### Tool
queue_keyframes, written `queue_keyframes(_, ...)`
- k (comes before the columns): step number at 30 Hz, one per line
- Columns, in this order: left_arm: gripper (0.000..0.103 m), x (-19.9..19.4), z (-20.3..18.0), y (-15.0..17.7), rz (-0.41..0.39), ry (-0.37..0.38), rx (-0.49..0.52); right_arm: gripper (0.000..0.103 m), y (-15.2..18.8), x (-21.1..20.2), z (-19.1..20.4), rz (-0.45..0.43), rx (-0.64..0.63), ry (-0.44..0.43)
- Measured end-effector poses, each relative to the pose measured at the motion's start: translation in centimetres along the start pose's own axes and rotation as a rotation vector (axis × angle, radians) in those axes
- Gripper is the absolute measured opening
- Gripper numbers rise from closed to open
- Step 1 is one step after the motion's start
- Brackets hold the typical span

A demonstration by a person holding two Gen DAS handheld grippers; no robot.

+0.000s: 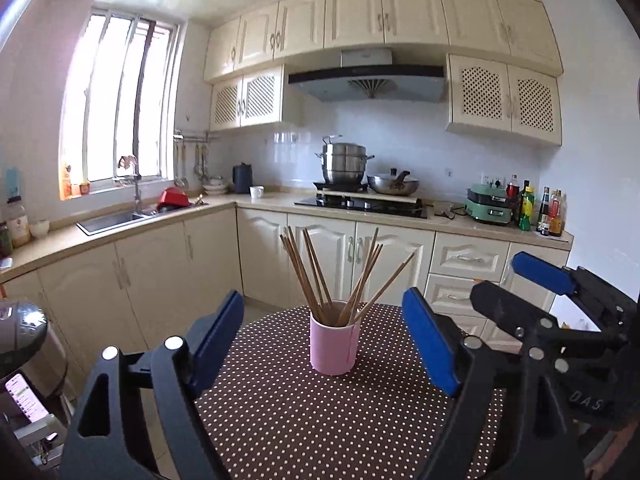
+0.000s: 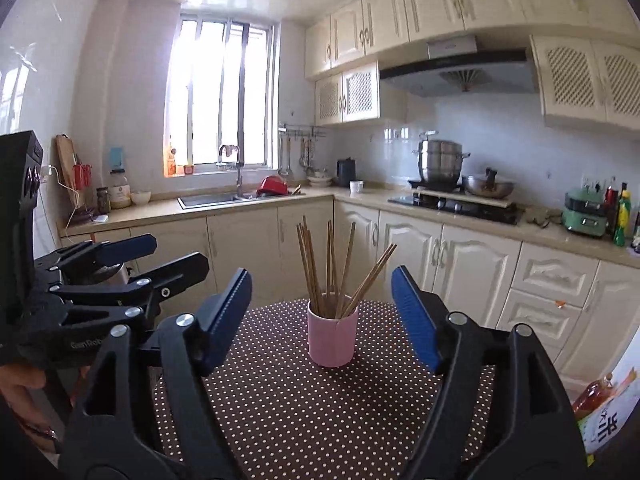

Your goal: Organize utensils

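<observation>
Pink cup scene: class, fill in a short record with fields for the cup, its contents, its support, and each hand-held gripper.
cup: pink cup, upright
contents: wooden chopsticks, fanned out, tips up
support: table with brown polka-dot cloth
left hand-held gripper: open, empty, short of the cup
right hand-held gripper: open, empty, short of the cup
loose utensils on the cloth: none visible

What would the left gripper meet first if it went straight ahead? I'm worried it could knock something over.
Most likely the pink cup holding the chopsticks: it stands centred between the left gripper's open fingers, ahead on the dotted tablecloth.
</observation>
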State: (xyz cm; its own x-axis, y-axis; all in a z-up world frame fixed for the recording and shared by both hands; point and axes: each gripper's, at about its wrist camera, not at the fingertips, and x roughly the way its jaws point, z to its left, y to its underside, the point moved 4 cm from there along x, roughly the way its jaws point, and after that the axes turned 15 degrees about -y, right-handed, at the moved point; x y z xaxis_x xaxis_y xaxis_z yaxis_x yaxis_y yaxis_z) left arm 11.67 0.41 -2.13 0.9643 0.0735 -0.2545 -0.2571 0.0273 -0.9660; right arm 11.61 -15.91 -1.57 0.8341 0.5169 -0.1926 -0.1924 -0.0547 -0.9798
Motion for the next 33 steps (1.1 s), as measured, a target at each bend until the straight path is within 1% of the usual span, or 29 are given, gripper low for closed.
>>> queue_keyframes(5,0.081,-4.0,0.2,0.5,-0.052,-0.041,-0.011,0.078,0.4,-2.5,1.4,-0.029,-0.016,0.015)
queue_keyframes(9,0.085,-5.9,0.4,0.8,-0.063,-0.058,-0.021,0.082,0.6,-3.9,1.9,-0.044,-0.019,0.022)
queue_keyframes(12,0.085,-7.2,0.5,0.8,-0.089,-0.057,-0.031,0.083,0.6,-4.8,2.2,-0.058,-0.020,0.017)
queue_keyframes(14,0.085,-7.9,0.5,0.8,-0.106,-0.072,-0.030,0.083,0.6,-5.1,2.3,-0.063,-0.023,0.018)
queue_keyframes(17,0.085,-8.6,0.4,0.8,-0.127,-0.102,-0.022,0.084,0.6,-5.4,2.6,-0.071,-0.038,0.027)
queue_keyframes(23,0.085,-9.1,0.4,0.5,-0.148,-0.111,-0.020,0.085,0.8,-5.9,2.6,-0.084,-0.043,0.035)
queue_keyframes(29,0.085,-8.8,0.3,0.4,-0.147,-0.108,-0.021,0.085,1.0,-5.9,2.6,-0.082,-0.044,0.039)
queue_keyframes(33,0.085,-8.8,0.2,0.2,-0.166,-0.124,-0.015,0.085,1.0,-6.0,2.5,-0.083,-0.041,0.037)
